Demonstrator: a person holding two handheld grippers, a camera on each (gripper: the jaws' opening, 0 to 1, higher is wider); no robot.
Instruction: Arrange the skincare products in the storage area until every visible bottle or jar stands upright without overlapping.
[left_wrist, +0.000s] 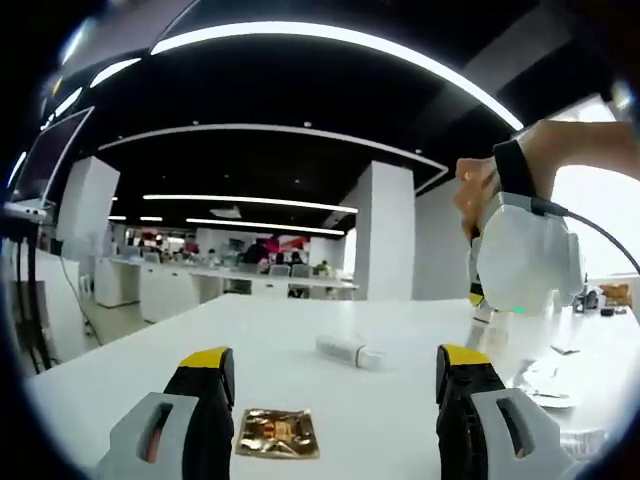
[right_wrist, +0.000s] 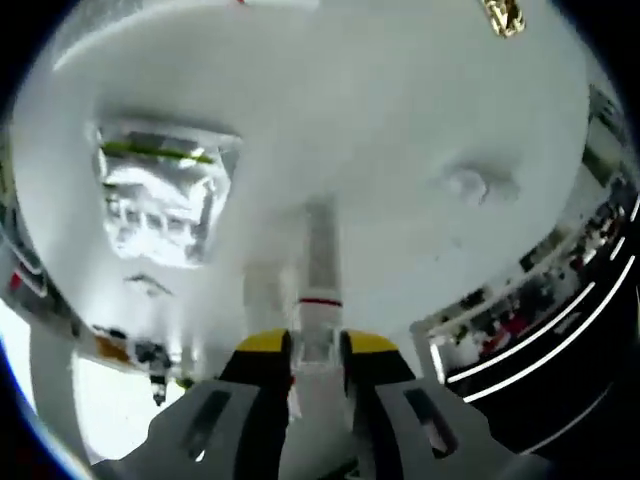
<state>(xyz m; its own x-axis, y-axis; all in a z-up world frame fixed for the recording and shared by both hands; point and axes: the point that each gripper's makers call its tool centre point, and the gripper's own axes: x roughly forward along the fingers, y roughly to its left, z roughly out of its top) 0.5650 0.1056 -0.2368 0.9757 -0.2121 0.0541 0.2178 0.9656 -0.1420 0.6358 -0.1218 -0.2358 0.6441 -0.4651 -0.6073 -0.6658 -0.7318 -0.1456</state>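
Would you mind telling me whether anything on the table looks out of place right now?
Yes: a white tube-shaped bottle lies on its side on the white table rather than upright, and a flat gold foil sachet lies loose near the left gripper.

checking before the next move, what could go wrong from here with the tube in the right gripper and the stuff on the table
1. The right gripper pinches the white tube near one end; most of it sticks out, so it may swing or slip.
2. A white bottle lies on its side on the white table; a nudge may roll it.
3. The gold sachet lies flat between the open left gripper jaws; lowering could trap it.
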